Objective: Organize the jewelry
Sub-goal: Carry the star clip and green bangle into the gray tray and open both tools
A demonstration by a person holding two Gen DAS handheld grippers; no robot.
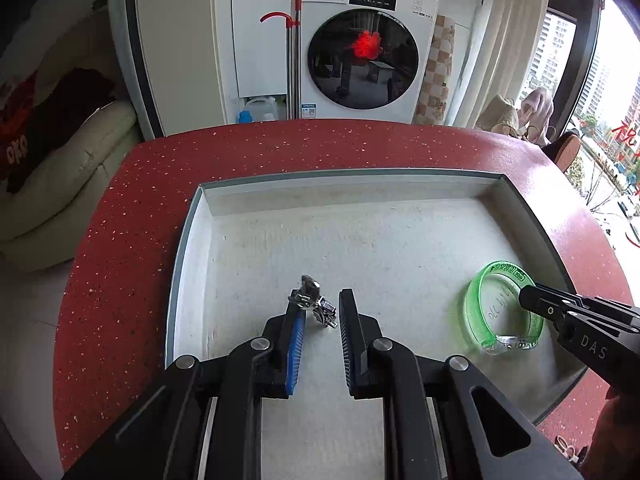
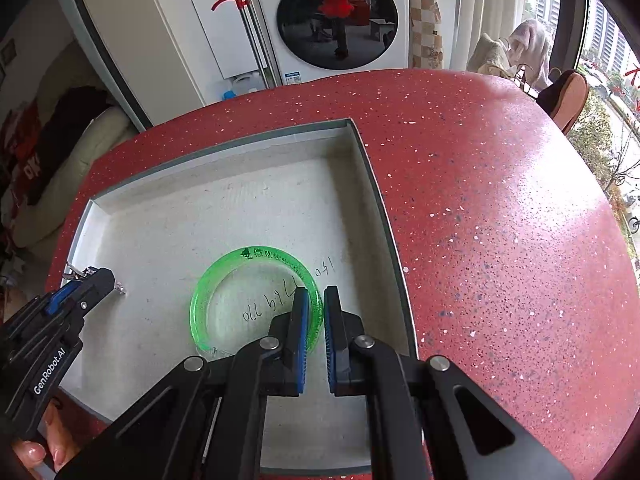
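Two claws (image 1: 322,312) (image 2: 316,304) over a white tray (image 1: 192,216) on a red desk (image 1: 120,208).
Left claw grasps silver jewelry (image 1: 314,304) near the tray's left wall; right claw is clenched on a green bangle (image 2: 224,272).

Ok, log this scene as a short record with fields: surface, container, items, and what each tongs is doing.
surface: red speckled table
container: shallow grey tray on the table
left tongs: holding a silver clasp piece over the tray
right tongs: shut on the rim of the green bangle, over the tray
background: washing machine, mop
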